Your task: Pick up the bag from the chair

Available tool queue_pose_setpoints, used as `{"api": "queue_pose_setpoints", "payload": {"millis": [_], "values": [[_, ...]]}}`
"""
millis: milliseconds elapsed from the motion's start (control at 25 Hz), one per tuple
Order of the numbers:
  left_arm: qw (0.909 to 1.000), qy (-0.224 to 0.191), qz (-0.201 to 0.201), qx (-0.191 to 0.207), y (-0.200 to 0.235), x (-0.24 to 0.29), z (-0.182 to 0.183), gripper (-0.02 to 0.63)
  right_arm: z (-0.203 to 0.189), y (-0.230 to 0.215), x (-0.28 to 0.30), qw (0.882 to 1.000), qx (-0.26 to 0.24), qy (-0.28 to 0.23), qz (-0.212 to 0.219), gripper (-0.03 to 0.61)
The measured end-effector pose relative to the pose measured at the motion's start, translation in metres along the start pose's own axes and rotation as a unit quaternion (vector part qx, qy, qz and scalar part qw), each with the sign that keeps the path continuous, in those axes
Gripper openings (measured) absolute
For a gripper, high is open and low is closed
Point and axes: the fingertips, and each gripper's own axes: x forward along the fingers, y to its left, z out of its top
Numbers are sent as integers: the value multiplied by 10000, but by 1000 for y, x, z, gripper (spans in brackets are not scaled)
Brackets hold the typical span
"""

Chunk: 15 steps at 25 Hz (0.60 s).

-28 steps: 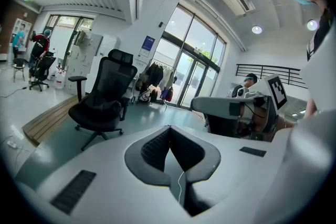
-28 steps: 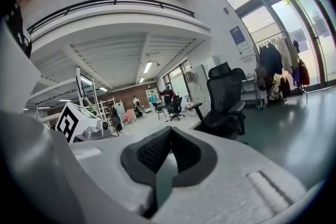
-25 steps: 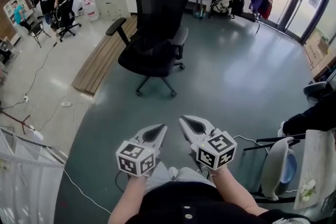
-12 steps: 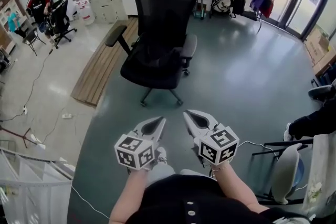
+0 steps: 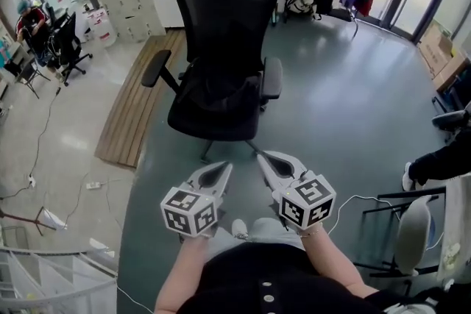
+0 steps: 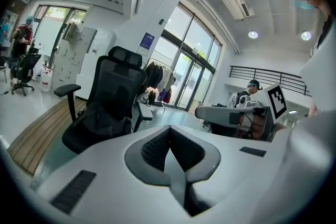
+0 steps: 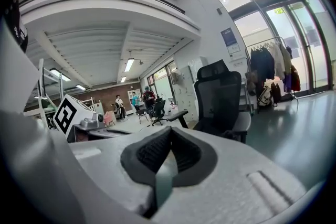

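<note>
Left gripper (image 5: 223, 168) and right gripper (image 5: 264, 157): jaws together, nothing held, side by side, apart from chair (image 5: 224, 18). Dark bag (image 5: 211, 88) on seat.

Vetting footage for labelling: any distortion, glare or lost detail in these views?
Head view: sharp, edges bowed, window light sheens the floor, black chair loses detail. Left gripper view: fisheye, dark corners, glass doors washed out. Right gripper view: same fisheye, windows blown out.
</note>
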Motion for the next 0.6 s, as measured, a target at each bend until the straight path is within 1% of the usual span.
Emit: {"api": "queue_pose_setpoints", "payload": {"millis": [200,320,600], "values": [[9996,79,-110,-244,22,12,0,17,-4,-15,20,9996,155,191,-168,-2],[9993,111,-114,-343,34,21,1,17,-4,-22,32,9993,184,291,-162,-2],[9991,217,-101,-346,60,45,14,17,9,-44,65,9994,187,278,-103,-2]]}}
